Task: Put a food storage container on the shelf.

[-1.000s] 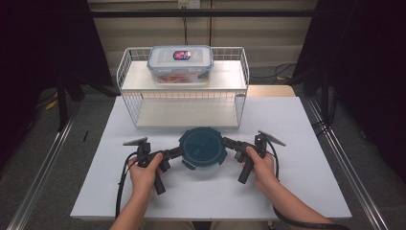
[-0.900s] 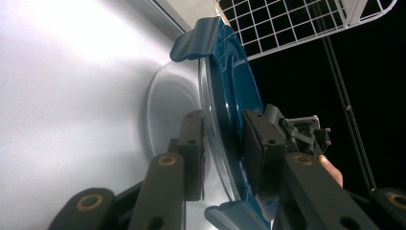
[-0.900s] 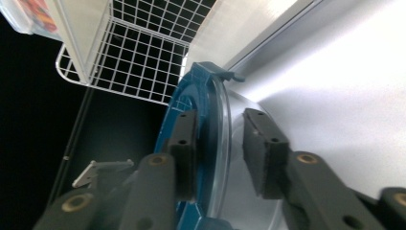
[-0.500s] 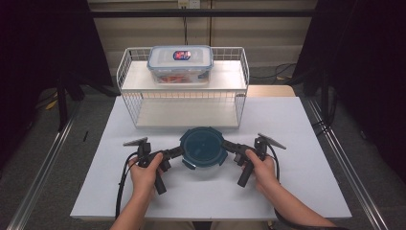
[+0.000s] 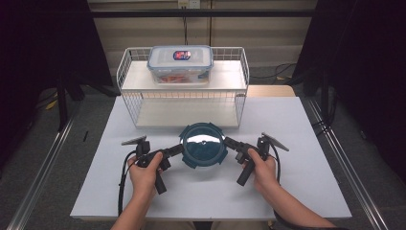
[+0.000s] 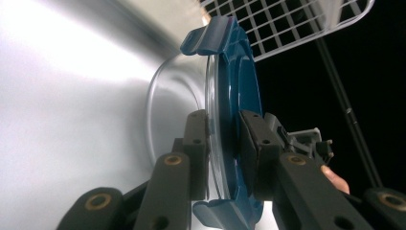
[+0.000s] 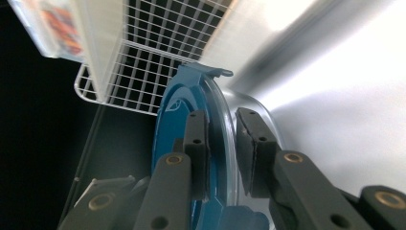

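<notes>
While gripped at opposite rim edges: round clear glass container with blue plastic clip-lid point(image 5: 202, 145) on white bench point(image 5: 297, 124), before wire shelf rack point(image 5: 184, 103). Left hand-held gripper point(image 6: 224, 139) pinching; right hand-held gripper point(image 7: 221, 139) closing, contact uncertain. Judged rigid, heavy, slippery, breakable.

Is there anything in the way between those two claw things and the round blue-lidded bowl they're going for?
No, nothing visible. The left gripper and right gripper already straddle opposite edges of the round container, and their fingers have just been closing on its rim. The wire rack stands behind it, apart from both.
</notes>
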### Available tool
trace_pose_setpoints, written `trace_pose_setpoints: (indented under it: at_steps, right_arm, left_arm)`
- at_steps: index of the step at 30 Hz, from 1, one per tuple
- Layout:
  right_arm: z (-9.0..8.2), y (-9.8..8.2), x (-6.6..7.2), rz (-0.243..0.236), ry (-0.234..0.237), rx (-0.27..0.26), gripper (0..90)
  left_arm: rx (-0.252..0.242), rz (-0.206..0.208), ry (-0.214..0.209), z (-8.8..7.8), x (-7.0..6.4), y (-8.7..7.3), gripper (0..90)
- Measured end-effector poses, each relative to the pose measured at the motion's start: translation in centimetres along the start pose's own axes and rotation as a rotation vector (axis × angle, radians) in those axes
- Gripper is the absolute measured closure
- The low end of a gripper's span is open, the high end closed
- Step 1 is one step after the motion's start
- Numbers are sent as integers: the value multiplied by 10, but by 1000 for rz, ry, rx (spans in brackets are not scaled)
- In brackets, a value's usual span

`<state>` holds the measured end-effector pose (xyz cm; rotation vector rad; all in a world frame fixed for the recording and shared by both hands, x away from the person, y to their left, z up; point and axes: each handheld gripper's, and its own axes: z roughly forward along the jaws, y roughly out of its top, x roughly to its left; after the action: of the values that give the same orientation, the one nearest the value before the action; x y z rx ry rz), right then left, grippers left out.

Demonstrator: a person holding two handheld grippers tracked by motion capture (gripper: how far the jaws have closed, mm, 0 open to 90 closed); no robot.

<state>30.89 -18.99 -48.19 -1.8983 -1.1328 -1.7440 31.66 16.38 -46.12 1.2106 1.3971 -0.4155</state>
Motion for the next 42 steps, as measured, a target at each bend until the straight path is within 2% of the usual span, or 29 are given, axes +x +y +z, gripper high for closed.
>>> trace_pose_setpoints:
  at_steps: [1,3,6,7,8,9,13,15,18,19,20,21,22,23,24,25,26,27,28,29,30,31,32,34,36,42]
  right_arm:
    - [0,0,3,-6,10,-7,755]
    - [1,0,6,-20,34,-25,756]
    - [1,0,10,-29,29,-24,756]
    - [0,0,13,-32,48,-33,756]
    - [0,0,13,-32,48,-33,756]
    - [0,1,16,-59,61,-48,756]
    - [-1,2,23,-57,82,-55,755]
    - [-2,3,30,-63,101,-65,756]
    - [-2,3,36,-60,111,-65,756]
    - [-1,5,41,-82,121,-73,754]
    - [-1,6,44,-85,124,-79,753]
    - [0,7,47,-90,126,-82,750]
    - [0,8,49,-86,128,-78,748]
    - [1,7,51,-79,126,-74,747]
    - [2,6,54,-92,126,-73,747]
    - [3,5,56,-107,112,-65,747]
    - [4,3,56,-98,111,-76,747]
    - [4,3,56,-98,111,-76,747]
    - [6,4,50,-61,103,-66,748]
    - [7,2,45,-49,100,-79,748]
    - [7,2,43,-26,96,-67,749]
    - [8,3,38,-19,119,-79,752]
    - [7,4,36,8,121,-79,752]
    - [6,7,36,-12,108,-89,751]
    - [6,9,35,-25,104,-86,751]
    - [2,11,41,-33,126,-95,752]
  left_arm:
    - [6,5,22,-2,-3,2,746]
    - [-19,5,-5,-3,-6,3,747]
    - [-15,24,-4,-5,-9,5,747]
    - [-29,33,-6,-6,-14,6,748]
    - [-29,33,-6,-6,-14,6,747]
    - [-31,61,-10,-9,-18,7,747]
    - [-51,72,-16,-11,-28,11,747]
    - [-70,98,-27,-15,-35,15,748]
    - [-85,98,-35,-17,-41,18,749]
    - [-92,110,-43,-19,-44,19,751]
    - [-105,81,-105,-23,-50,23,758]
    - [-122,88,-139,-25,-56,25,767]
    - [-114,117,-132,-28,-62,28,768]
    - [-117,135,-105,-29,-68,32,768]
    - [-130,124,-86,-29,-72,36,770]
    - [-124,110,-82,-28,-71,40,771]
    - [-116,87,-74,-26,-67,42,772]
    - [-116,87,-74,-26,-67,42,772]
    - [-92,88,-52,-22,-59,41,770]
    - [-95,83,-56,-20,-56,39,769]
    - [-95,83,-56,-20,-56,39,768]
    - [-83,73,-62,-18,-51,36,768]
    - [-84,64,-64,-16,-49,34,767]
    - [-62,66,-66,-14,-47,34,765]
    - [-70,58,-67,-13,-49,33,765]
    - [-91,72,-76,-14,-56,34,766]
